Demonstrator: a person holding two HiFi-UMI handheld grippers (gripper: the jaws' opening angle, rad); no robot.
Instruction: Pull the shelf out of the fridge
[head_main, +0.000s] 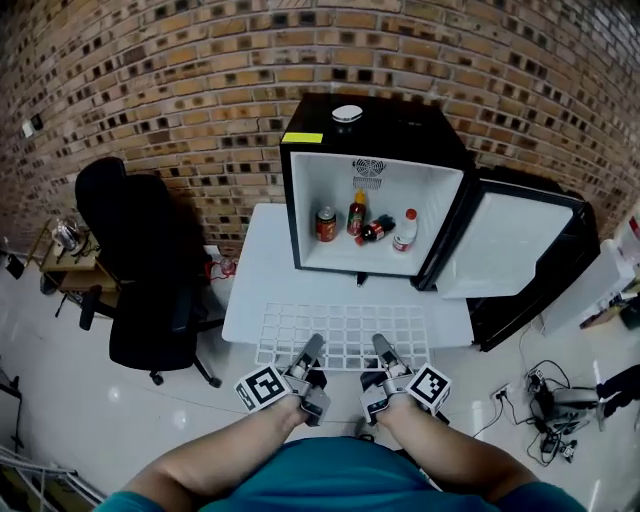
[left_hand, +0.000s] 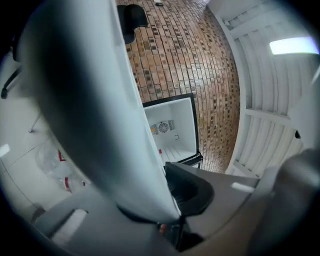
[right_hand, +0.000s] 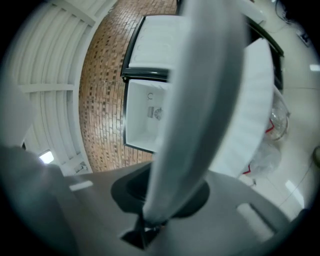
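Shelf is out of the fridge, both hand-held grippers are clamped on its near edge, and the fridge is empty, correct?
Not quite: the fridge isn't empty. The head view shows a can and bottles inside it. The rest holds: the shelf is out, with the left hand-held gripper and right hand-held gripper shut on its near edge.

My head camera is looking steeply down from above, taking in both forearms, my left gripper (head_main: 312, 350) and my right gripper (head_main: 382, 348), with the open fridge (head_main: 330, 185) well beyond their tips. Each gripper camera is riding just behind its own jaws, rolled sideways and looking forward along them, so close that the shelf (left_hand: 90, 125) edge is blurring across the frame. All three views are sharing the fridge interior ahead of the grippers.
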